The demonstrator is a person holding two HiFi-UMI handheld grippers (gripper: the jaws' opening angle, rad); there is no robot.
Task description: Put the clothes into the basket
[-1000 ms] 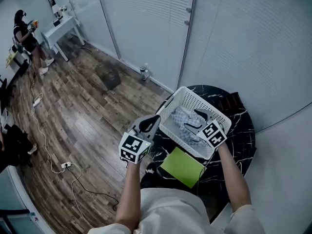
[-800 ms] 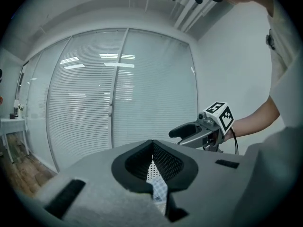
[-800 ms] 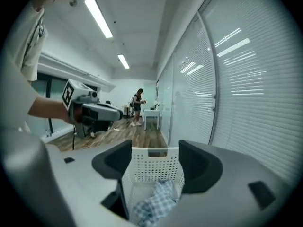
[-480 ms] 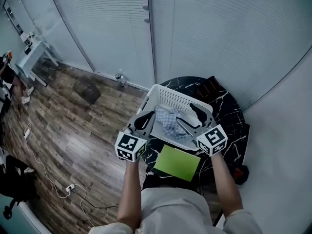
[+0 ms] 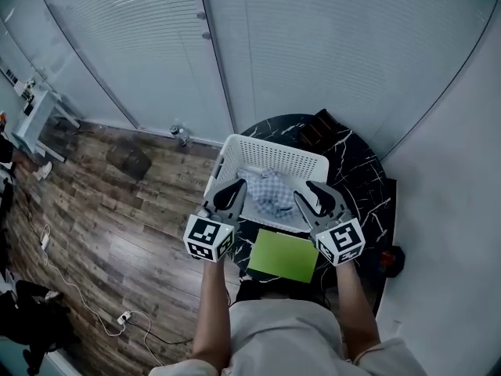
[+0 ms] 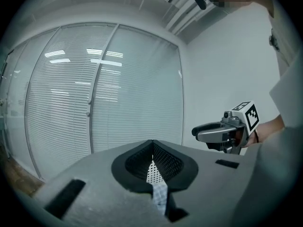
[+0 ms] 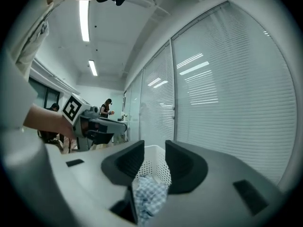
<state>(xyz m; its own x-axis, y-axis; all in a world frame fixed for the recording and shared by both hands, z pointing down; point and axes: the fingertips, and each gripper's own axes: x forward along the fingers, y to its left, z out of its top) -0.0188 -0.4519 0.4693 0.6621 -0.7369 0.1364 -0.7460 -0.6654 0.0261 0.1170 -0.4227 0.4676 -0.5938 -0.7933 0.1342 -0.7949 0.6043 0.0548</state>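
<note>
A white perforated basket (image 5: 270, 157) stands on the round black marble table (image 5: 364, 186). A blue-and-white checked cloth (image 5: 270, 194) lies inside it. My left gripper (image 5: 237, 186) hovers at the basket's near left corner, its jaws shut tip to tip with nothing in them. My right gripper (image 5: 305, 193) hangs over the near right rim. Its jaws are closing, a gap still shows, and nothing is between them. In the right gripper view the cloth (image 7: 149, 195) and basket (image 7: 158, 167) show beyond my right gripper (image 7: 155, 148). The left gripper view shows my left gripper (image 6: 152, 143).
A green sheet (image 5: 283, 255) lies on the table in front of the basket. A dark brown object (image 5: 315, 128) sits behind the basket. Glass walls with blinds stand beyond the table. Wooden floor with a bottle (image 5: 180, 134) lies to the left. A person (image 7: 106, 107) stands far off.
My right gripper has drawn back from over the cloth to the basket's near rim, and its jaws have narrowed. The left gripper stays shut beside the basket. The head view has swung right.
</note>
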